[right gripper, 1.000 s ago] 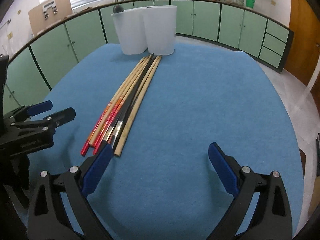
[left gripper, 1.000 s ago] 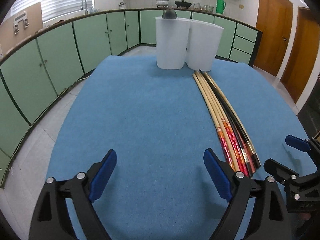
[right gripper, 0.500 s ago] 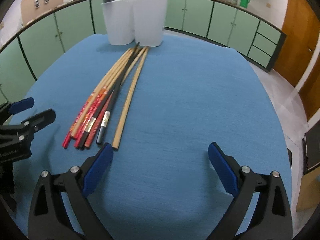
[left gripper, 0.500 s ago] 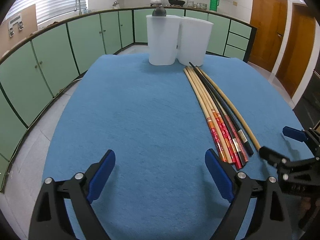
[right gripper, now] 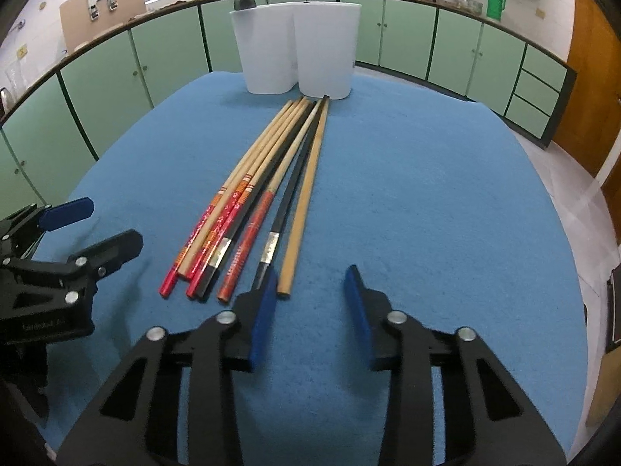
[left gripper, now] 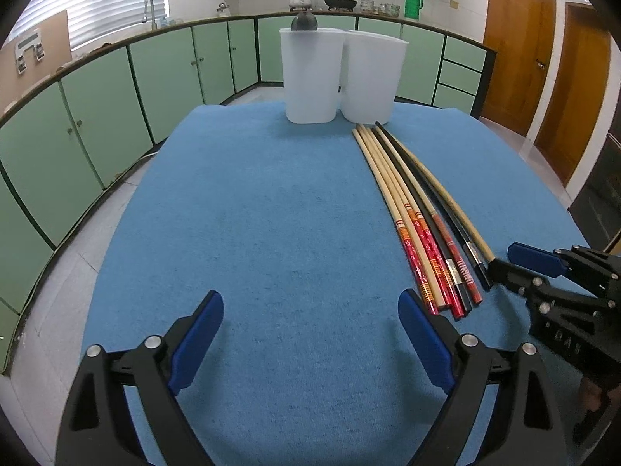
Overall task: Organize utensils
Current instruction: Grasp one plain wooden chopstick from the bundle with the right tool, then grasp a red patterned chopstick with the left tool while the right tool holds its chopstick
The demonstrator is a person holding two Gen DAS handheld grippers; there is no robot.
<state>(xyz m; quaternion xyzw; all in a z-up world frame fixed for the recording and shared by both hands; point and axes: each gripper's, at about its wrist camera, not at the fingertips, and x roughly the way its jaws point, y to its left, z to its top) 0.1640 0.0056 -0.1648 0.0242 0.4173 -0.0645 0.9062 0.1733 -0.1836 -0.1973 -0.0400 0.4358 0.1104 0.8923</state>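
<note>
Chopsticks (right gripper: 268, 194) lying bundled on the blue bench (right gripper: 427, 194), tips pointing toward white holders (right gripper: 299, 50). Right gripper (right gripper: 310, 306) jaws just been closing, narrow, nothing betw. them yet; left gripper (left gripper: 310, 334) waiting wide.

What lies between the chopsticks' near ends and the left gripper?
Only bare blue cloth, seen in the left wrist view: the chopsticks end just beyond the left gripper, off its right finger.

Even, bright daylight comes from a blinded window (left gripper: 93, 4) far beyond the left gripper (left gripper: 310, 334). Soft shadows lie under the fingers; fisheye bends edges, dark-vignetted corners.
</note>
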